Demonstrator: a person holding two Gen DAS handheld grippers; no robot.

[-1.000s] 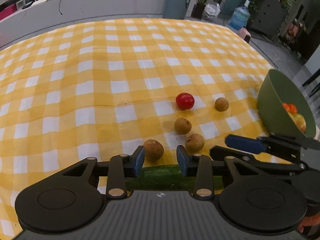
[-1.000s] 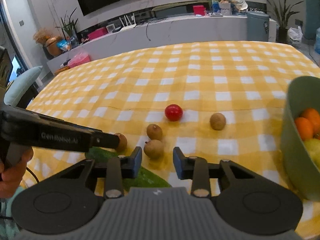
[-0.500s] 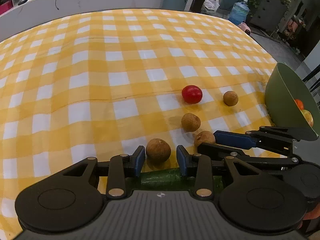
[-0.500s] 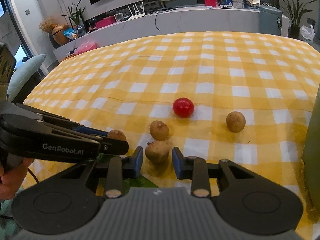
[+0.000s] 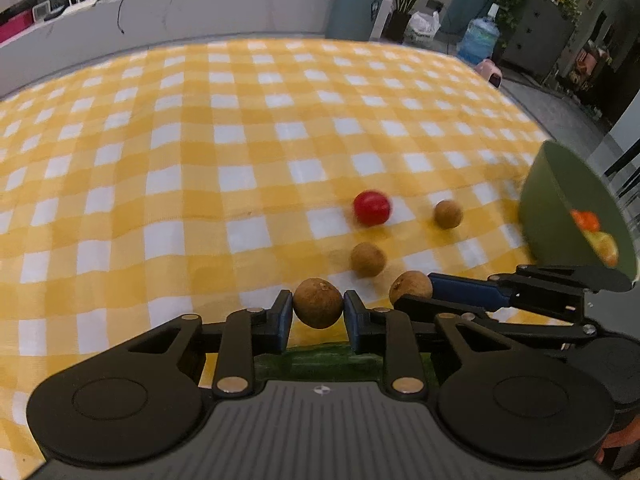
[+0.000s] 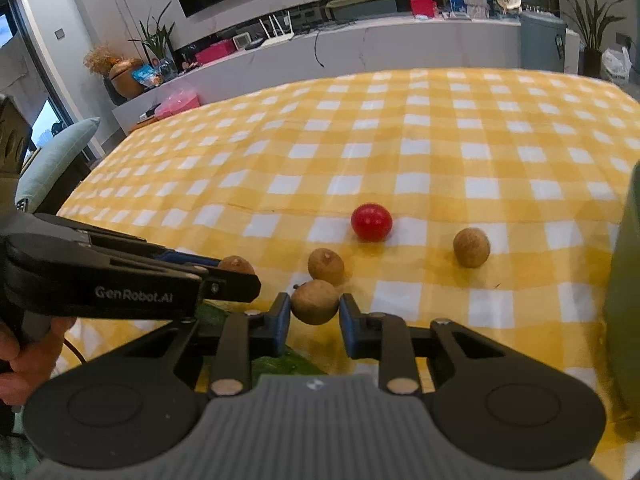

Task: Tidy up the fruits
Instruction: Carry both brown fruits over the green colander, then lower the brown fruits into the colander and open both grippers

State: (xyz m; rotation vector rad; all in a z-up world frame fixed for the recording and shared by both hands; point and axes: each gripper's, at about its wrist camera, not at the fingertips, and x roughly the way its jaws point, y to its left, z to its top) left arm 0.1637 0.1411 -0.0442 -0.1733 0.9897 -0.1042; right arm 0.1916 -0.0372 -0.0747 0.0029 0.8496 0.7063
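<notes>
A: Why two grabs?
B: My left tongs (image 5: 318, 312) are closing on one brown fruit (image 5: 318, 303); my right tongs (image 6: 314, 314) pinch another (image 6: 315, 301), both bound for the bowl (image 5: 548, 204) at three o'clock.

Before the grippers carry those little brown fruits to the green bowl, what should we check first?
1. Left gripper on its brown fruit: jaws closing, pads touching both sides. Ok.
2. Right gripper on the other brown fruit: shut on it. Ok.
3. Fruits lifted off the checked tablecloth: cannot tell.
4. Green bowl has room: orange and yellow fruit inside, space left. Ok.
5. Path clear: the two grippers sit very close together, so they could bump. Not ok.
6. Left behind: red tomato and two more brown fruits on the cloth. Ok for later.
</notes>
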